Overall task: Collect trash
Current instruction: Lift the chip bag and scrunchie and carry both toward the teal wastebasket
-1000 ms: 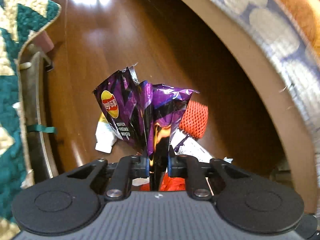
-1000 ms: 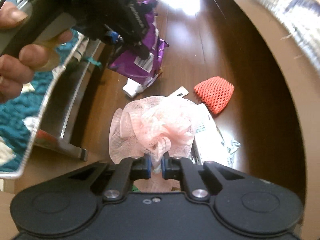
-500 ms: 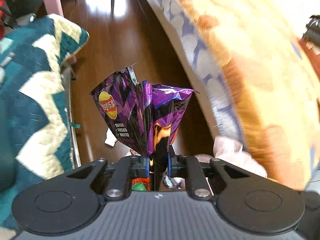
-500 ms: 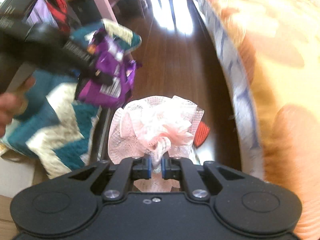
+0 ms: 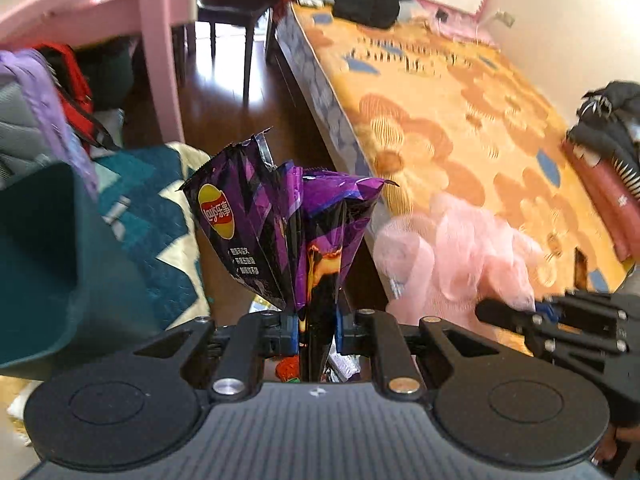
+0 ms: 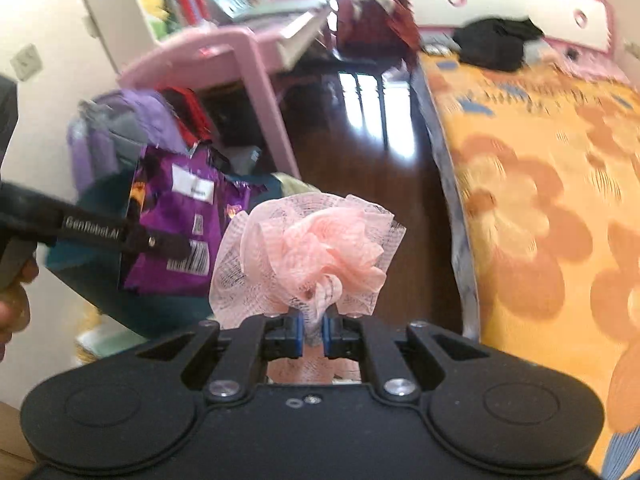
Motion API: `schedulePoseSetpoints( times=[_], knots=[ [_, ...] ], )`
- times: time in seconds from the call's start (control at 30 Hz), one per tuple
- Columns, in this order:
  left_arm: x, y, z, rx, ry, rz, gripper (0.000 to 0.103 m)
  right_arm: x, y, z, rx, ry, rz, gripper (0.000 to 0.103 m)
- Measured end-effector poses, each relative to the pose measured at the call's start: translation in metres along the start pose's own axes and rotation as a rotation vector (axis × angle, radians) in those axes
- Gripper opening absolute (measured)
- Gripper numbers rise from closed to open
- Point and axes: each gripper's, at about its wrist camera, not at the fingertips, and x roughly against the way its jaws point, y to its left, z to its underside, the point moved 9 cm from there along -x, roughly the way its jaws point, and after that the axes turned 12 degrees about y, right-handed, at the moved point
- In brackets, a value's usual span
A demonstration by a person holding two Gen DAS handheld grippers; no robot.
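Observation:
My left gripper is shut on a crumpled purple chip bag and holds it up in the air. The bag also shows in the right wrist view, with the left gripper's arm across it. My right gripper is shut on a pink mesh net, held up beside the bed. The net and the right gripper show at the right of the left wrist view. A dark teal bin is close at the left, below the bag.
An orange flowered bed fills the right side. A pink desk and a dark chair stand at the back. A teal zigzag blanket lies at the left. Small scraps lie on the dark wood floor below.
Both grippers have risen from floor level with the bag and the net still held. The views now look across the bed and room, and the teal bin has come into view.

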Motion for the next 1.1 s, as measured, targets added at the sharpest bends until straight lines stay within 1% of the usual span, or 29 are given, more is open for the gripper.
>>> schedulePoseSetpoints(
  times=[0.13,0.23,0.4,0.47,0.6,0.7,0.77,0.9,1.03,1.1],
  knots=[
    [0.061,0.022,-0.001,0.023,-0.057,-0.006,0.015,0.037,0.038,-0.038,0.059,-0.044,-0.019,0.008],
    [0.103,0.042,0.005,0.055,-0.101,-0.016,0.015,0.056,0.067,-0.062,0.090,-0.074,-0.044,0.008],
    [0.152,0.087,0.011,0.114,-0.173,-0.047,0.015,0.072,0.116,-0.101,0.165,-0.130,-0.082,0.008],
    [0.164,0.109,0.011,0.149,-0.183,-0.046,0.015,0.074,0.139,-0.114,0.195,-0.143,-0.095,0.008],
    [0.165,0.150,0.017,0.208,-0.162,-0.021,0.015,0.060,0.182,-0.134,0.236,-0.135,-0.119,0.008],
    [0.159,0.182,0.020,0.247,-0.121,-0.012,0.015,0.040,0.216,-0.147,0.264,-0.107,-0.129,0.008],
    [0.147,0.201,0.025,0.273,-0.094,-0.012,0.015,0.026,0.239,-0.151,0.284,-0.084,-0.133,0.008],
    [0.123,0.235,0.029,0.311,-0.041,0.008,0.015,-0.012,0.275,-0.156,0.336,-0.022,-0.114,0.008],
    [0.099,0.259,0.035,0.329,0.012,0.006,0.015,-0.054,0.301,-0.156,0.374,0.048,-0.085,0.008],
    [0.085,0.268,0.037,0.339,0.039,0.021,0.015,-0.075,0.309,-0.155,0.386,0.084,-0.072,0.008]
  ],
)
